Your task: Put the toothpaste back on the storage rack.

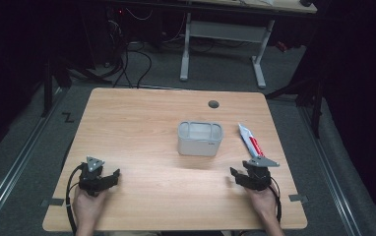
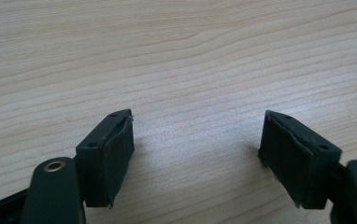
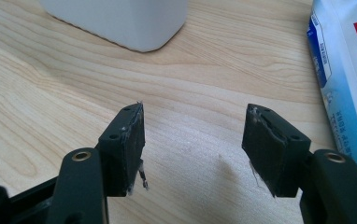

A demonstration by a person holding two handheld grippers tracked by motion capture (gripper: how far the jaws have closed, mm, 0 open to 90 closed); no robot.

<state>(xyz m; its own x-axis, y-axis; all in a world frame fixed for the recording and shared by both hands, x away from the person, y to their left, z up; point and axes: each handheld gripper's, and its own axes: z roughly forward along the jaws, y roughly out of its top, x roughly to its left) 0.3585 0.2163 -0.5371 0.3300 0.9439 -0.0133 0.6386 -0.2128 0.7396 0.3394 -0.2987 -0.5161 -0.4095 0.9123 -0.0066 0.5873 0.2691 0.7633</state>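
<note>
Wooden table (image 1: 141, 123): both tongs (image 1: 108, 178) (image 1: 237, 176) agape near front edge; grey bin (image 1: 200, 138) centre, tube (image 1: 249, 140) near right edge.

The worktop (image 1: 141, 123) is pale wood grain with a smooth, faintly shiny finish. The bin (image 1: 200, 138) looks like matt grey plastic, and the tube (image 3: 349, 79) is glossy printed plastic. The fingers (image 3: 126, 142) carry matt black pads, frayed at the edges.

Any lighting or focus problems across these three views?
High view: table lit, surroundings nearly black, slightly soft. Left gripper view: sharp, even light, faint shadows under the open left claw. Right gripper view: toothpaste tube and grey container cropped, slightly blurred.
</note>
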